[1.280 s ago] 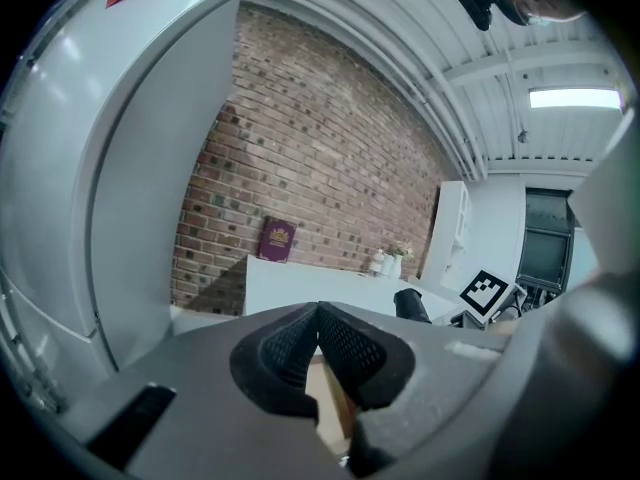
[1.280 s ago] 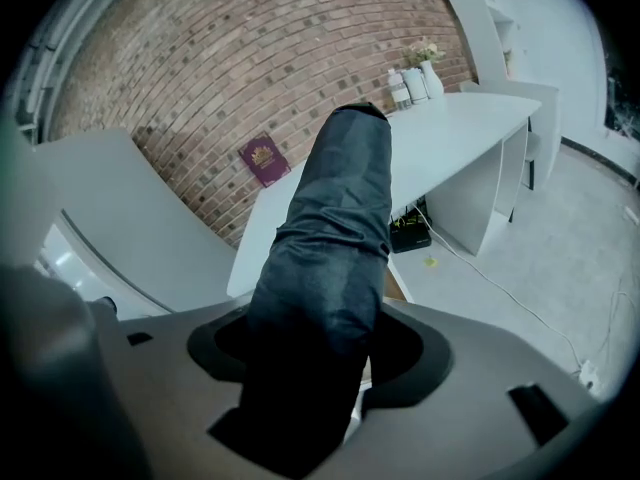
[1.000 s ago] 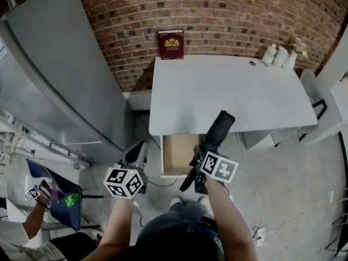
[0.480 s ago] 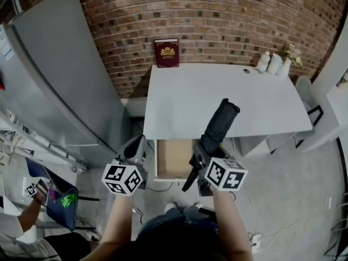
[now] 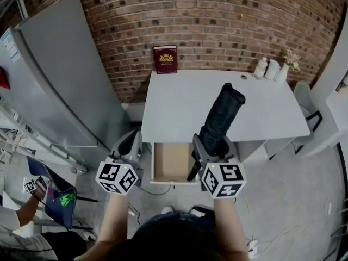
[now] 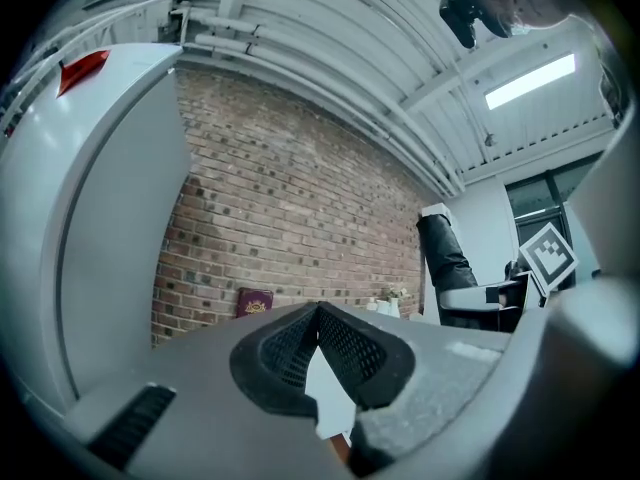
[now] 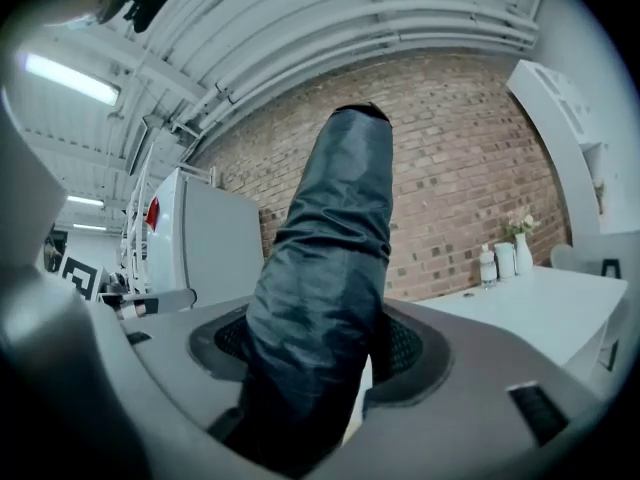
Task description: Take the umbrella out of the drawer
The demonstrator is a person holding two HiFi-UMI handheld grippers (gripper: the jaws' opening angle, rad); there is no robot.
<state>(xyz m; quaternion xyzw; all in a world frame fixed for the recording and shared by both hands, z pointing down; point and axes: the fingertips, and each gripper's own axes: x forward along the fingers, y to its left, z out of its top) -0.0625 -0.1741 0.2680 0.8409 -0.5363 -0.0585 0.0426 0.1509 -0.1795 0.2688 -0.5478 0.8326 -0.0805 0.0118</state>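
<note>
Jaws of the right gripper (image 5: 211, 145) clamp the lower part of the black folded umbrella in its fabric sleeve (image 5: 224, 116). In the right gripper view the dark ribbed pads (image 7: 405, 353) press on either side of the sleeve. The umbrella stands tilted, with its top end leaning away from the person. In the head view it overlaps the front part of the white rectangular table (image 5: 179, 99). It is out of the drawer and held above it. A short black end sticks out below the jaws, and in the head view that end overlaps the right front corner of the open light-wood drawer (image 5: 169, 162). The drawer is pulled out from under the table's front edge, and its wooden bottom shows.

The left gripper (image 5: 129, 143) sits left of the drawer, near the table's left front corner and apart from the umbrella. Its jaws are closed: in the left gripper view the black ribbed pads (image 6: 350, 348) meet at their tips with nothing between them. That view also shows the umbrella off to the right, upright in the other gripper.

A dark red book with a gold emblem (image 5: 165, 58) stands at the table's far left corner against the red brick wall (image 5: 228, 15). White bottles and a small vase of flowers (image 5: 271, 68) stand at the far right corner. A tall pale grey cabinet (image 5: 60, 80) is left of the table.
</note>
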